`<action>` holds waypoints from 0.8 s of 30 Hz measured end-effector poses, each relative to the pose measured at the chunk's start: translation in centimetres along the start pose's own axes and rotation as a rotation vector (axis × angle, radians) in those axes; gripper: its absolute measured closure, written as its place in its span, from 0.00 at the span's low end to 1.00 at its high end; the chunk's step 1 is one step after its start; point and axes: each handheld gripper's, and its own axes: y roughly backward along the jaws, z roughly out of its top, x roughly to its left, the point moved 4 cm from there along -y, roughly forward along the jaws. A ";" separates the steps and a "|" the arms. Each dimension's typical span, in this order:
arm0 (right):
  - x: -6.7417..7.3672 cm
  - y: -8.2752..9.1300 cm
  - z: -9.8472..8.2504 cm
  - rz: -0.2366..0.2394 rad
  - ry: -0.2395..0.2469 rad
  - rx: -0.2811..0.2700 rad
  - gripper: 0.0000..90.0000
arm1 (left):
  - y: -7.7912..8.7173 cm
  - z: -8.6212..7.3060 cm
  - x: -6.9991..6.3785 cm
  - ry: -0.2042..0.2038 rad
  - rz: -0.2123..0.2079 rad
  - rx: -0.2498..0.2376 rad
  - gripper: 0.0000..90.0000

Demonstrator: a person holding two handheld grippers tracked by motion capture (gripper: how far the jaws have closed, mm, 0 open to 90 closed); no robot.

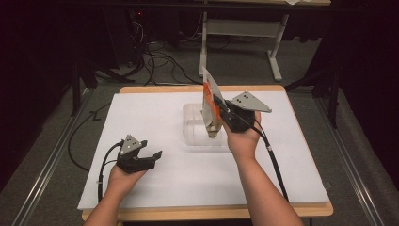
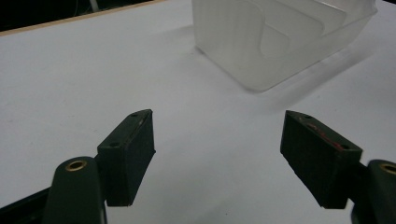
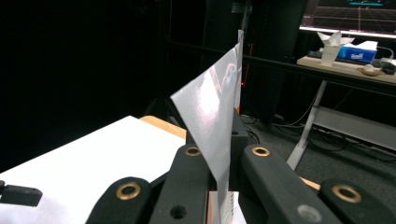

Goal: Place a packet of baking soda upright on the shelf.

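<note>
right gripper point(image 1: 220, 109): jaws clamped on a flat orange-and-silver packet point(image 1: 210, 96); packet held upright over the clear plastic container point(image 1: 193, 126) | left gripper point(image 1: 149, 153): jaws spread wide, gripping nothing; low over the white board point(image 1: 141, 117), well apart from the container | container: mid-board, translucent, open-topped

On your counter point(image 1: 141, 188) the clear plastic bin point(image 1: 194, 126) sits mid-board — your right gripper point(image 1: 221, 109) holds the flat silver-and-orange packet point(image 1: 210, 96) above it, while your left gripper point(image 1: 149, 155) rests well apart, nearer left.
</note>
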 end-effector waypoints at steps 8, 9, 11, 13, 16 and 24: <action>0.5 -2.6 -0.4 0.011 -0.020 0.013 1.00 | -0.1 0.0 0.0 0.001 -0.004 -0.001 0.29; 0.5 -2.8 -0.5 0.011 -0.017 0.019 1.00 | -0.1 0.0 0.1 -0.001 -0.004 0.000 0.29; 0.6 -3.2 -0.6 0.007 -0.014 0.027 1.00 | -0.3 0.0 0.2 0.001 -0.004 0.001 0.29; 0.6 -3.5 -0.8 0.003 -0.012 0.034 1.00 | -0.3 0.0 0.3 0.006 -0.003 0.000 0.30; 0.4 -4.0 -0.9 -0.005 -0.016 0.045 1.00 | -0.3 0.0 0.4 0.006 -0.002 -0.001 0.29; 0.2 -5.6 -1.7 -0.016 -0.025 0.078 1.00 | -0.3 0.0 0.4 0.001 -0.006 0.002 0.29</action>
